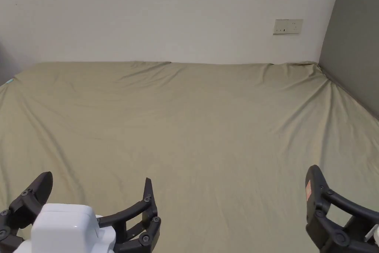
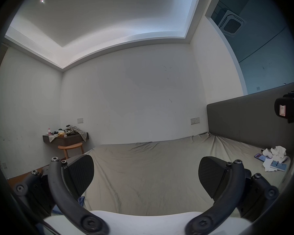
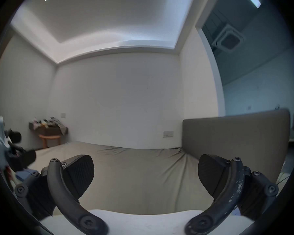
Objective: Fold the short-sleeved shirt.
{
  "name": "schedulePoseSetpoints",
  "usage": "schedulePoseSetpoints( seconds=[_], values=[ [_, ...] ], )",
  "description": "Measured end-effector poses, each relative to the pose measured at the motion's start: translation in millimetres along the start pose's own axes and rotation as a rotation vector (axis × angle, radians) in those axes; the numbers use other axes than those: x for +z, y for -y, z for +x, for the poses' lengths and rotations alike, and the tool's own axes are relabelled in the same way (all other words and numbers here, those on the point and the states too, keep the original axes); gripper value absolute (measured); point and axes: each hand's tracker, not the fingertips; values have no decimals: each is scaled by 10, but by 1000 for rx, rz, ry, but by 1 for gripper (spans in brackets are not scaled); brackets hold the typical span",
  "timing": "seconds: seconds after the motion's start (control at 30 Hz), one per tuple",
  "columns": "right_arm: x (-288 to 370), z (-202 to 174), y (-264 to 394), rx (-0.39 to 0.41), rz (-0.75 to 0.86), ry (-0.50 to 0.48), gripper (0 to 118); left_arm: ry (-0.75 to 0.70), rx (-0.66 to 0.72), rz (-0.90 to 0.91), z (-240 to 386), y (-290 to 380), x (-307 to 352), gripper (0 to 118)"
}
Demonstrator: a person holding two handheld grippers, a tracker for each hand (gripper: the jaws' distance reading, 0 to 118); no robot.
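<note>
left claw [image 2: 146, 176] wide open, right claw [image 3: 146, 176] wide open, both empty

A home bedroom: a sheeted bed [image 1: 192, 124] with padded headboard [image 1: 351, 42] and a cluttered wall shelf [image 2: 64, 139].

The left gripper [image 1: 98, 185] hangs low at the lower left of the head view, jaws spread wide and holding nothing. The right gripper [image 3: 146, 176], level with it at the lower right, likewise gapes, empty.
</note>
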Motion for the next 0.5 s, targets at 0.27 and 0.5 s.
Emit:
schedulePoseSetpoints(
  seconds=[0.27,0.5],
  values=[
    [-32,44,60,-68,-20,-56,118,-2,-7,-8,-7,24,-6,118],
    [-35,28,69,-36,-25,-55,118,-7,-1,-12,-18,34,-13,118]
  ],
)
